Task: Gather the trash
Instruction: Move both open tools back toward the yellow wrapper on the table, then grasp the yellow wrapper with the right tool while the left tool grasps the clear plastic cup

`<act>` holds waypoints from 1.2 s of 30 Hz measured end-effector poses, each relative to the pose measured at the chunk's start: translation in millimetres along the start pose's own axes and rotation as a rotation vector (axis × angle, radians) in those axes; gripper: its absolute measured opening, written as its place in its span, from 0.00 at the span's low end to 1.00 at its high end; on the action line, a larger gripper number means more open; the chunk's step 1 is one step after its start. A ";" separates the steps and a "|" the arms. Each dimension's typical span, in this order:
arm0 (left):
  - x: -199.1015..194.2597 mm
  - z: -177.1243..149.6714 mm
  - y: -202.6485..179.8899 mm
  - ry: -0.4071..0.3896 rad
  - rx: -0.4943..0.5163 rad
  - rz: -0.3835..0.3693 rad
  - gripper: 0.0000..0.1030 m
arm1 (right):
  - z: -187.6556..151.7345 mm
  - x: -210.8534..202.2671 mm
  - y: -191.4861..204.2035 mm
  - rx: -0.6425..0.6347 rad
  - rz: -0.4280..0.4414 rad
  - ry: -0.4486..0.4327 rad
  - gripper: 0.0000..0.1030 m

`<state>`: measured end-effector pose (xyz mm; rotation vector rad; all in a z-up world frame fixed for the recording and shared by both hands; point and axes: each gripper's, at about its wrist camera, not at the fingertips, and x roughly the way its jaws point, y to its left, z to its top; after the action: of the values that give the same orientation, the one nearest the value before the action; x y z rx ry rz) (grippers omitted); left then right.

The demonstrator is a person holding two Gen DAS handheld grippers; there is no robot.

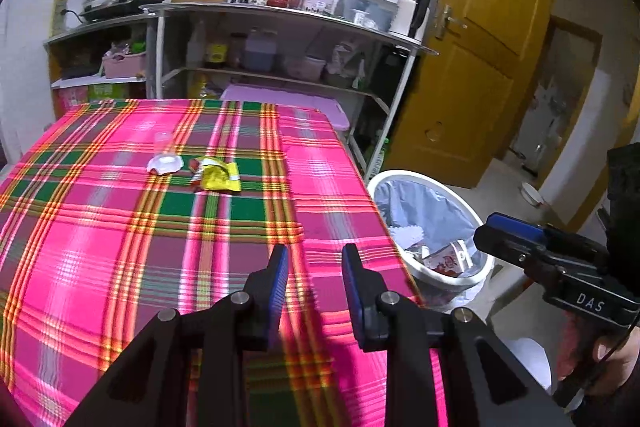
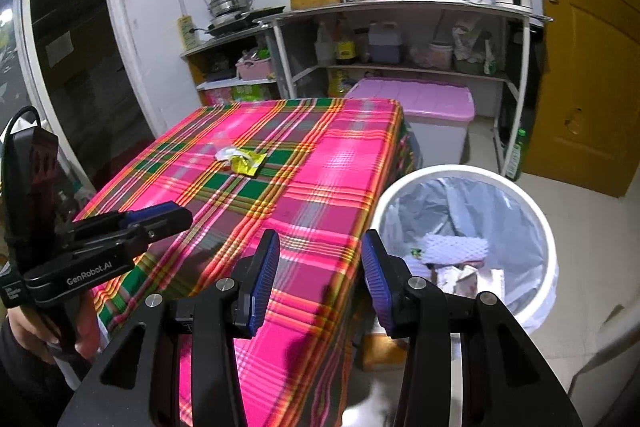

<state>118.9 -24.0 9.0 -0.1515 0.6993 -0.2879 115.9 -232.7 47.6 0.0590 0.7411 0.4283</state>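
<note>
A yellow snack wrapper (image 1: 218, 175) (image 2: 248, 161) lies mid-table on the pink plaid cloth (image 1: 100, 247) (image 2: 320, 163). Touching its left side is a white crumpled lid (image 1: 164, 163) (image 2: 225, 153), with a clear plastic cup (image 1: 163, 141) just behind. The white trash bin (image 1: 472, 281) (image 2: 550, 247) stands on the floor off the table's right edge, lined with a bag and holding a foam net (image 2: 456, 247) and cartons. My left gripper (image 1: 316, 267) (image 2: 176, 217) hovers open and empty over the near table. My right gripper (image 2: 320, 259) (image 1: 494, 231) is open and empty at the table's corner beside the bin.
Metal shelves (image 1: 280, 15) (image 2: 400, 5) with bottles, pots and a kettle line the back wall. A purple-lidded storage box (image 2: 420, 107) sits on the floor behind the table. A yellow door (image 1: 480, 67) (image 2: 592, 47) stands to the right. A hand (image 2: 24, 327) holds the left gripper.
</note>
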 end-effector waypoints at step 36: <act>3.6 25.2 123.0 -0.034 -0.128 0.164 0.26 | 75.8 162.1 79.5 -0.135 0.110 0.164 0.53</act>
<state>163.8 92.7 -2.8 -0.2187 0.6921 -0.0834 244.2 -88.3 15.7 -0.0636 0.8708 0.5920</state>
